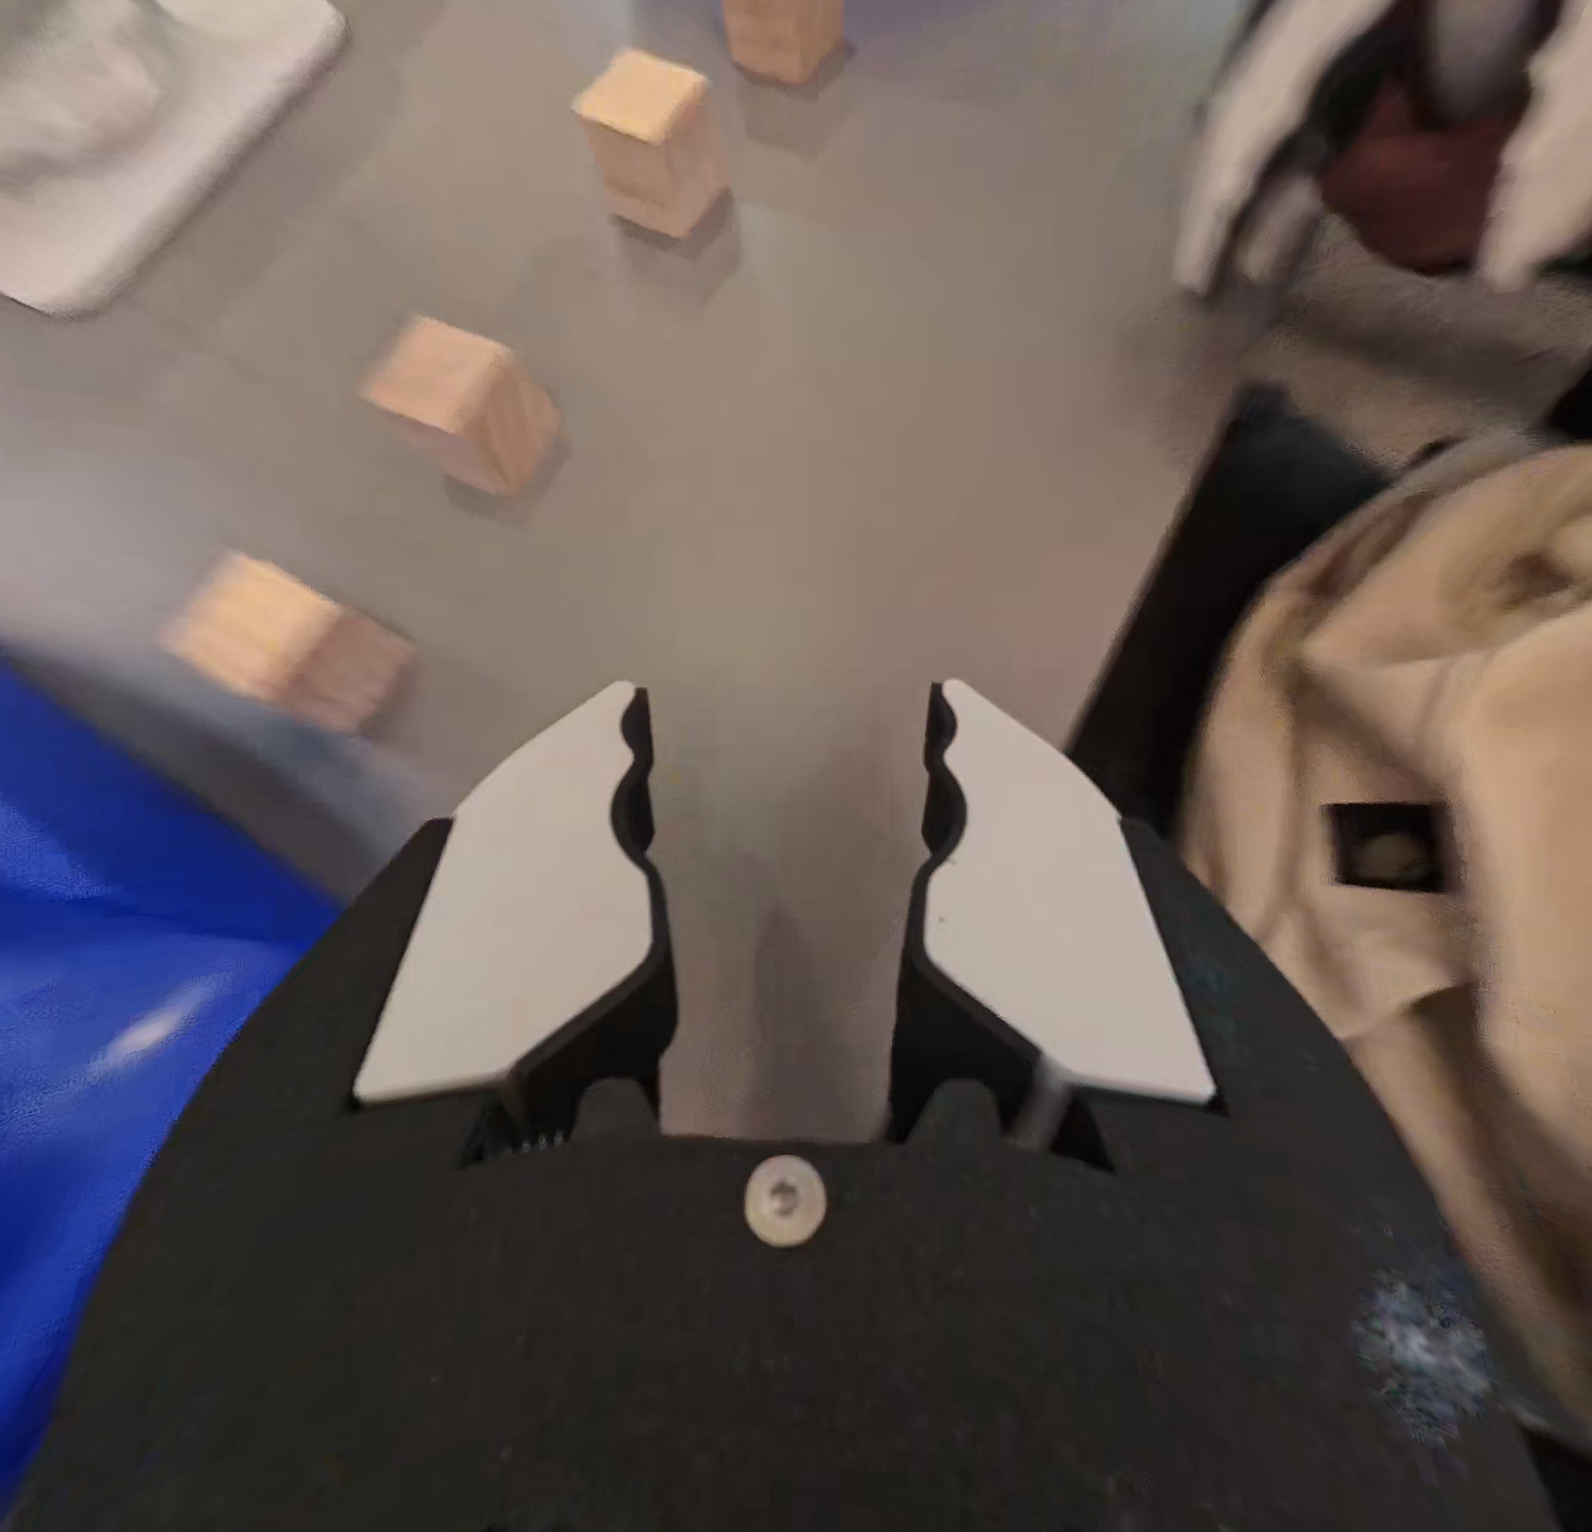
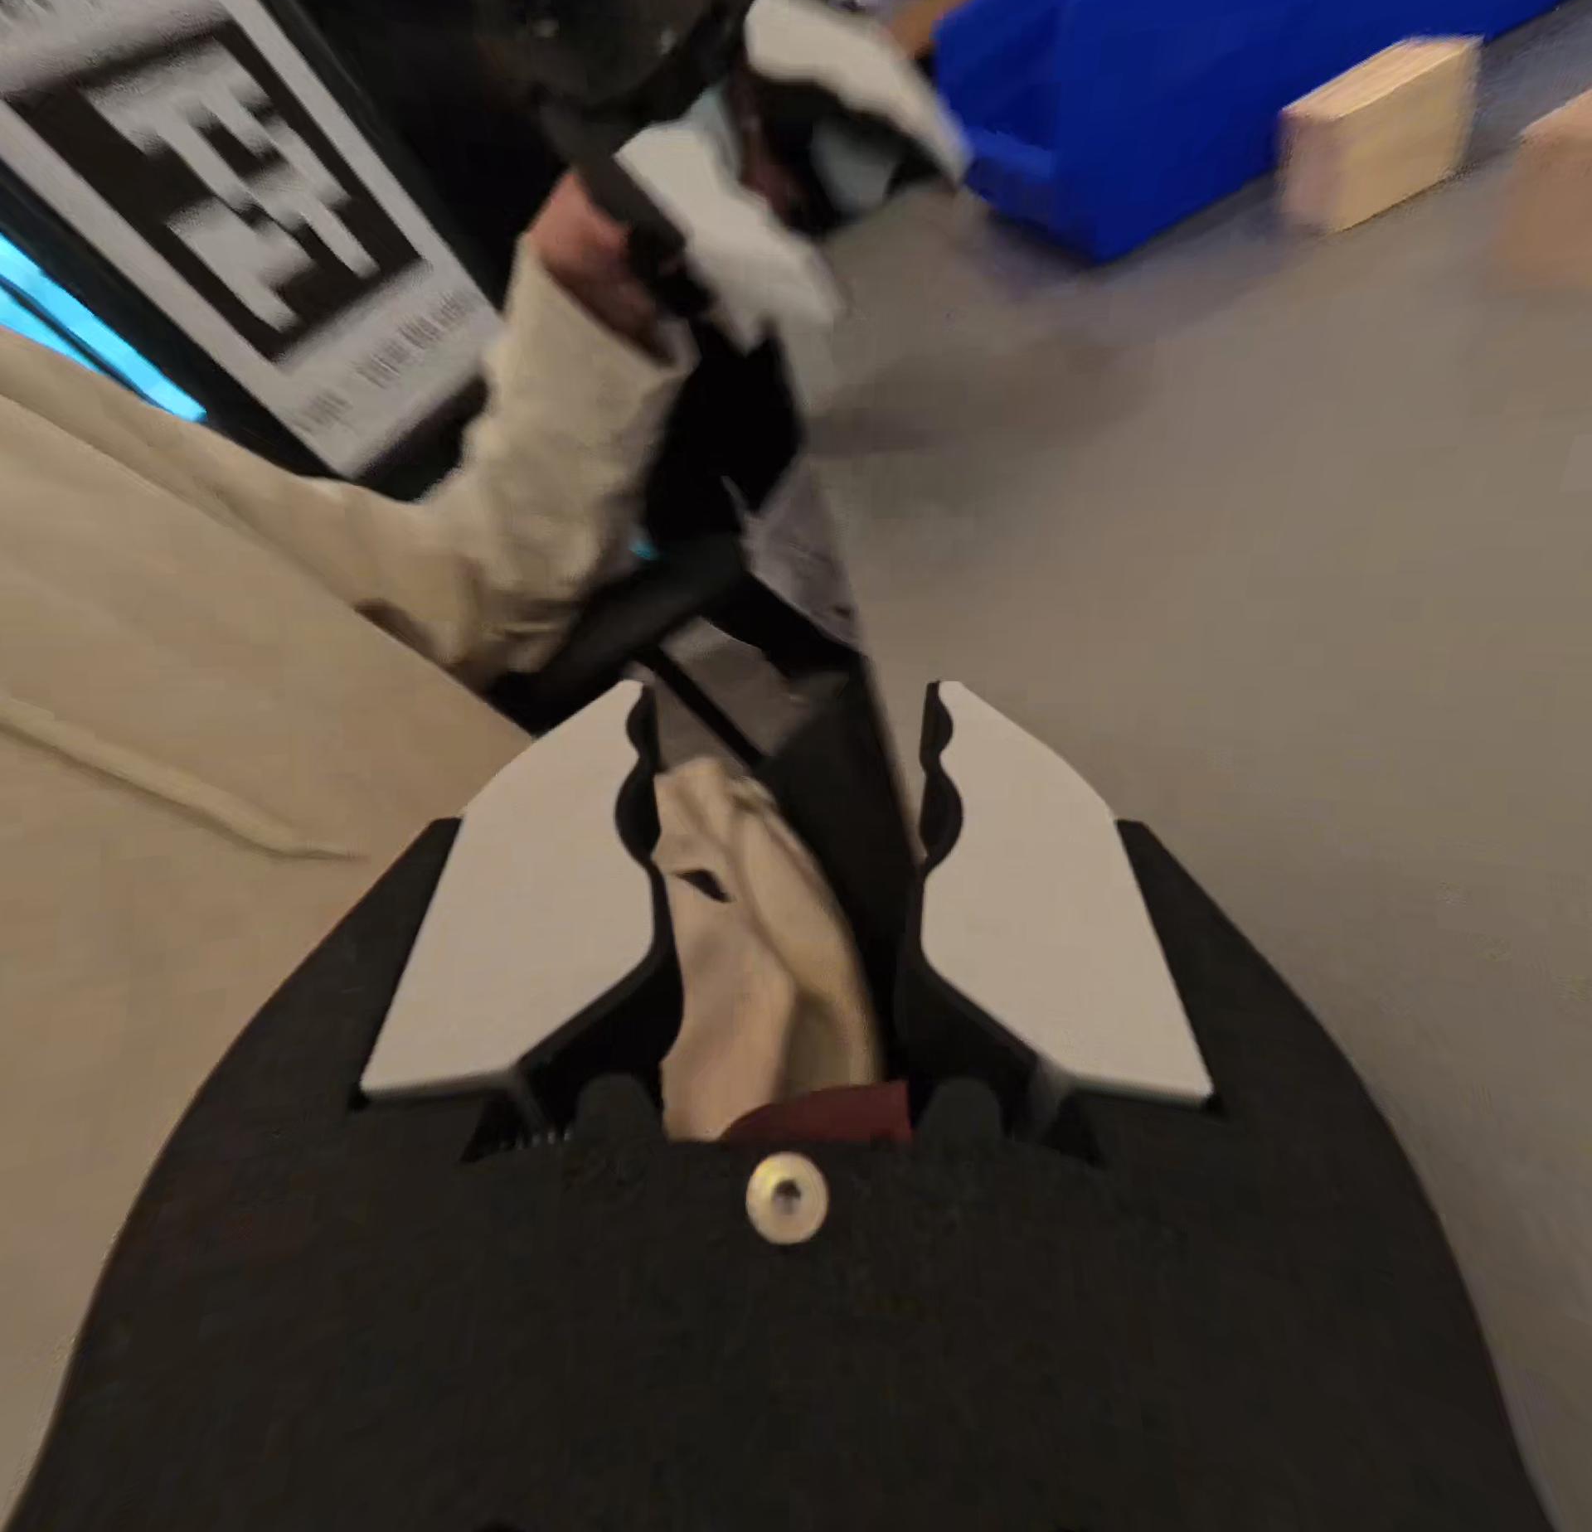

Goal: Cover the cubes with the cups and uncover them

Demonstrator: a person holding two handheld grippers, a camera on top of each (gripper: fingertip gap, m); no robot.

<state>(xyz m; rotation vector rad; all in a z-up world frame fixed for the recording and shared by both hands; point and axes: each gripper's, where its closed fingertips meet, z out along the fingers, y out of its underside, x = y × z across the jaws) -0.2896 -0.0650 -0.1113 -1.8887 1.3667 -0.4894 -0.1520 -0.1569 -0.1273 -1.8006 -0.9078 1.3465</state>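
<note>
Four cubes (image 1: 633,143) uncovered on table (image 1: 861,457) — both grippers' jaws parted, seemingly empty

left gripper (image 1: 788,707): black body, white-faced fingers (image 1: 534,888), jaws stood apart, nothing between them, over the grey surface
right gripper (image 2: 788,707): same build, jaws apart, empty
left gripper, right wrist view (image 2: 801,224): farther off, blurred
hand (image 2: 594,259): gripped its black handle
sleeve (image 2: 551,491): cream fabric, ran back from that hand
</note>
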